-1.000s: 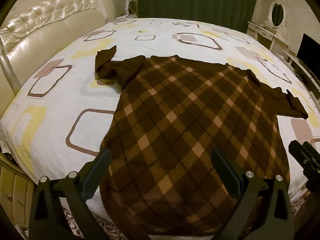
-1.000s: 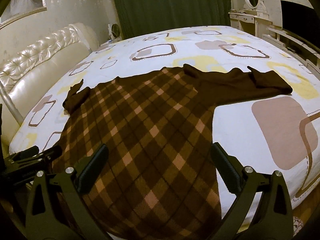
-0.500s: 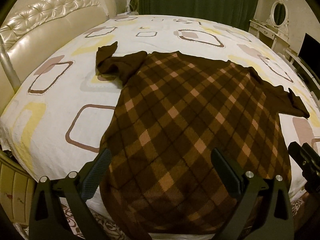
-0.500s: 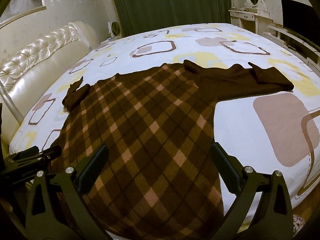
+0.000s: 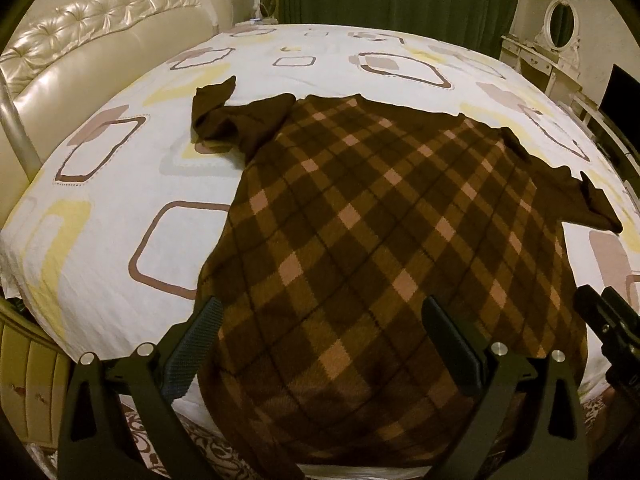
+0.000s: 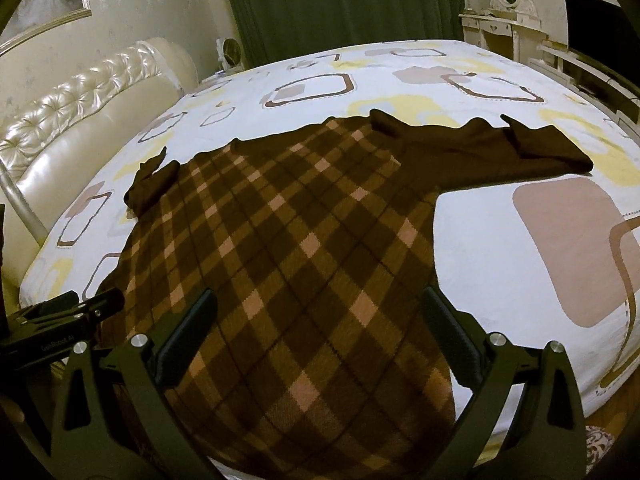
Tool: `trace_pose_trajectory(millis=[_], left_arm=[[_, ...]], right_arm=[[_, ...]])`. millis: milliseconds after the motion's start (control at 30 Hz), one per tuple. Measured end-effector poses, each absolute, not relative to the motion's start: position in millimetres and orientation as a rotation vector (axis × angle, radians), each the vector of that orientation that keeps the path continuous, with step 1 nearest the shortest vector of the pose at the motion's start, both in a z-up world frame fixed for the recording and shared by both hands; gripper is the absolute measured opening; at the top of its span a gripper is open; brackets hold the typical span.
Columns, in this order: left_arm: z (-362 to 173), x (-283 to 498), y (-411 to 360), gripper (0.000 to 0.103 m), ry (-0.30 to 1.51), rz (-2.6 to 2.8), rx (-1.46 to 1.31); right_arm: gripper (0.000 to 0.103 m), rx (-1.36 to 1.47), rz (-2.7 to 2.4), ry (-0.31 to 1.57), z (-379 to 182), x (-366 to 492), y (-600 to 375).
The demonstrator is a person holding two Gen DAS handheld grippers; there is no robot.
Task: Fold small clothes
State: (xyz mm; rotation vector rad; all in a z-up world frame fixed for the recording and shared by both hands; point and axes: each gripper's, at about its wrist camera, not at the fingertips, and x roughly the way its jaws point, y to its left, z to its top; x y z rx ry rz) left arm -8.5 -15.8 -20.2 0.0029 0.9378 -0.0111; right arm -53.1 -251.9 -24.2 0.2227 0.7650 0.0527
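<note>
Brown plaid sweater (image 5: 380, 248) lies spread flat on the bed (image 5: 120, 216), hem w/ both tools. Left hand-held gripper (image 5: 320, 344) and right hand-held gripper (image 6: 320, 340) hover over it, jaws wide apart, nothing held. Risk: the bunched left sleeve (image 5: 224, 120) folds in crooked.

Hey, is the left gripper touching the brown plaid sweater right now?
Cannot tell. In the left wrist view the open left gripper overlaps the sweater, with no visible contact or gap.

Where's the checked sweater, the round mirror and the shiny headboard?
Sweater (image 5: 360, 240), left wrist view, middle of its checked front.
Mirror (image 5: 561, 26), left wrist view, its oval glass.
Headboard (image 6: 92, 120), right wrist view, its padded front.
</note>
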Motion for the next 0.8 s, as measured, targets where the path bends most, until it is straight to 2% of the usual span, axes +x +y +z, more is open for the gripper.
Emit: trace_pose_trajectory(millis=[533,800], left_arm=[[-27.1,-0.9,-13.7,0.099,0.946,-0.007,0.016],[-34.2,26.7,-4.7,0.099,0.933,0.014,0.015]], right_arm=[[0.101,0.200,0.054,0.782,-25.0,-41.0,-257.4],[0.101,0.048,-0.135,0.734,9.8,20.8,-330.9]])
